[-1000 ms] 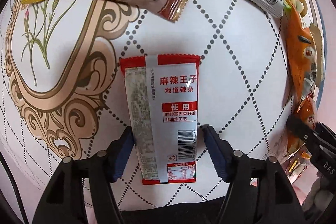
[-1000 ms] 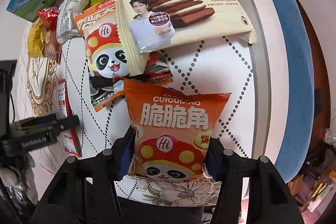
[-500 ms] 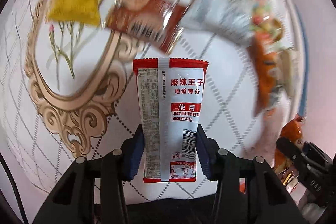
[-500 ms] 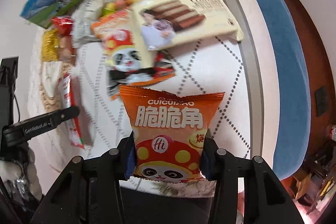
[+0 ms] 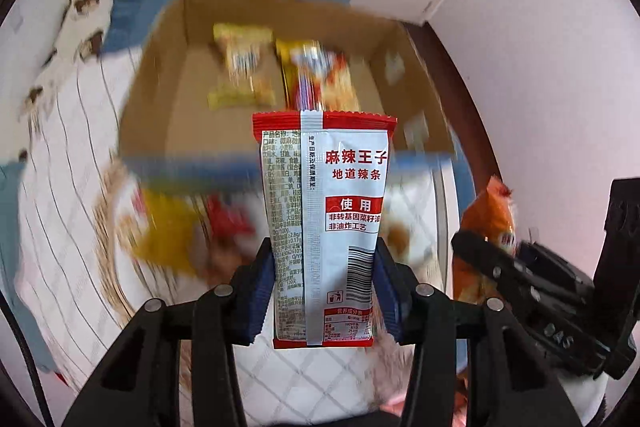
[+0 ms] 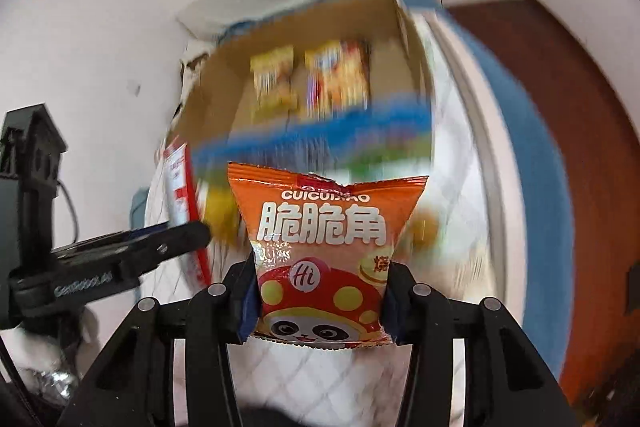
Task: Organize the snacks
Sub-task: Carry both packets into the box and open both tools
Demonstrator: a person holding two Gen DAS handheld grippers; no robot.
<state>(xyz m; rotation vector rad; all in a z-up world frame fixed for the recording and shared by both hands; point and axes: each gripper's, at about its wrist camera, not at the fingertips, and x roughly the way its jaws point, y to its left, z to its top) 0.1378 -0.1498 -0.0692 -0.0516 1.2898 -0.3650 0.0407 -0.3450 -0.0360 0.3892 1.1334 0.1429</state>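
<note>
Left tongs (image 5: 323, 297): closed on red-and-white packet (image 5: 324, 227), blue pads pressing both long edges near the lower end. Packet upright between the fingers, back face to camera, barcode and red label band legible, top seal red.

Right tongs (image 6: 320, 301): closed on orange bag (image 6: 326, 251), pads clamping the lower corners. Bag upright, front face to camera, panda print at bottom, white characters across the middle, top seal crumpled.

Both snacks held in the air, clear of the bed (image 5: 64, 163) below. Quilted white cover with diamond stitching visible under each pair of tongs.

Cardboard box (image 5: 168, 75) open, lying beyond both snacks, on the bed. Inside it: two packets side by side, a yellow one (image 5: 244, 67) to the left, a yellow-and-red one (image 5: 320, 75) to the right. Detail blurred; print not readable.

Between box and tongs: blue-edged carton (image 5: 192, 167), strongly motion-blurred. Nearer than that, a loose heap of snacks (image 5: 172, 227), yellow and red patches only, individual items not separable.

Left wrist view, right edge: other tongs seen from the side, black, with orange bag showing behind them. Right wrist view, left edge: other tongs likewise, with red-and-white packet edge-on beside them.

Surroundings: blue bed border (image 6: 532, 155), brown wood floor (image 6: 592, 115), white wall (image 5: 540, 39). Whole background smeared in both views; held snacks and tongs sharp.
</note>
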